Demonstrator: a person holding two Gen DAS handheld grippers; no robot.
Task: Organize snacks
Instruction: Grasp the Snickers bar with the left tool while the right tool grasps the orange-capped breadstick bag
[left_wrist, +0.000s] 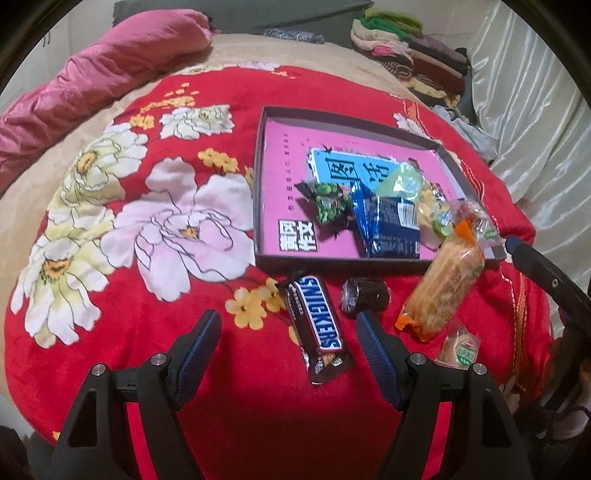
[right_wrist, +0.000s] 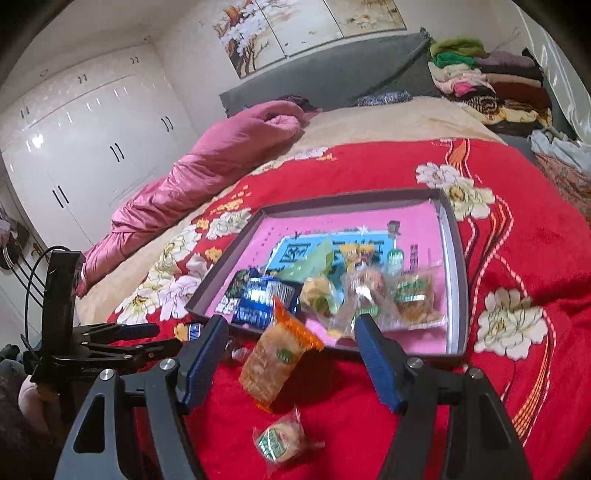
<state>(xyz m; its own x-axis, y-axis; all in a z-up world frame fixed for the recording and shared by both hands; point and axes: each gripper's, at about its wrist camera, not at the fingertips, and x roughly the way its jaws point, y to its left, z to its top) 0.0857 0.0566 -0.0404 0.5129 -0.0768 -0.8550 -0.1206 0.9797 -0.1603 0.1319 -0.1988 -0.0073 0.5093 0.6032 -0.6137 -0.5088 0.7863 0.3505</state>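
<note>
Both sets of jaws apart, nothing between the pads. Left gripper (left_wrist: 288, 334) hanging over the Snickers bar (left_wrist: 319, 328), right gripper (right_wrist: 291, 341) over the orange cracker pack (right_wrist: 275, 363), which leans on the tray (left_wrist: 258, 177) rim at 12 o'clock. Could easily snag the soft red blanket (left_wrist: 147, 332) or nudge that pack off the rim. Small dark roll (left_wrist: 365, 297) at 1 o'clock, maybe candy, too blurry. Bedroom, white wardrobes (right_wrist: 85, 129) at 10 o'clock.

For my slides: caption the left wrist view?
Open left claw above a Snickers bar beside the snack tray.
</note>
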